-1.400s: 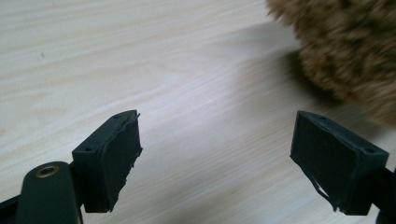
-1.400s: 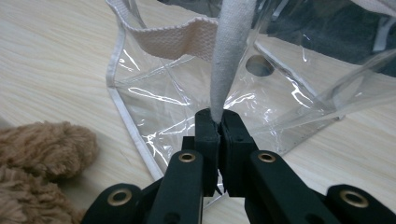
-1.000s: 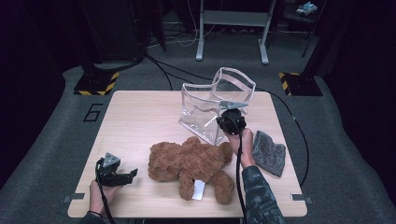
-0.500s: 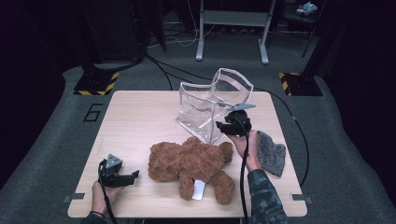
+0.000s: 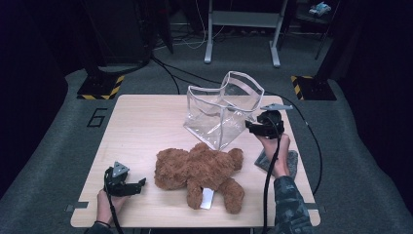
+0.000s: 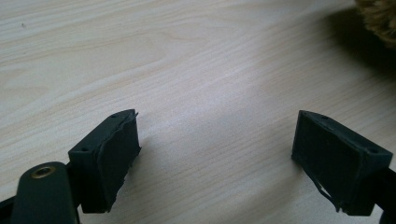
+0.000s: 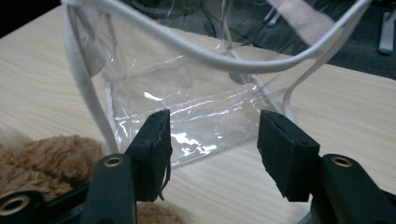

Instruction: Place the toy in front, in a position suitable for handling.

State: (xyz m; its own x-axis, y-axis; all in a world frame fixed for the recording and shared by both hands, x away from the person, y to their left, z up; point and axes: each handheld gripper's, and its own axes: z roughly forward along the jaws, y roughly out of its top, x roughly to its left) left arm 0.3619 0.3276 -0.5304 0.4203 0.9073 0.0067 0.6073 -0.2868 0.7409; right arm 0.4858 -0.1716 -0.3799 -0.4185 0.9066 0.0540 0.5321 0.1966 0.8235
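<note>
Grey cloth near table's right edge (partly hidden); floor cables beyond.

A clear, white-trimmed bag stands open, just behind the brown teddy bear.

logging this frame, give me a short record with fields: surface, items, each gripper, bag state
surface: wooden table
items: clear bag, teddy bear, grey cloth
left gripper: open, nothing between its jaws, beside the bear
right gripper: jaws just opening, nothing between them, facing the bag
bag state: upright, mouth open, looks empty
</note>
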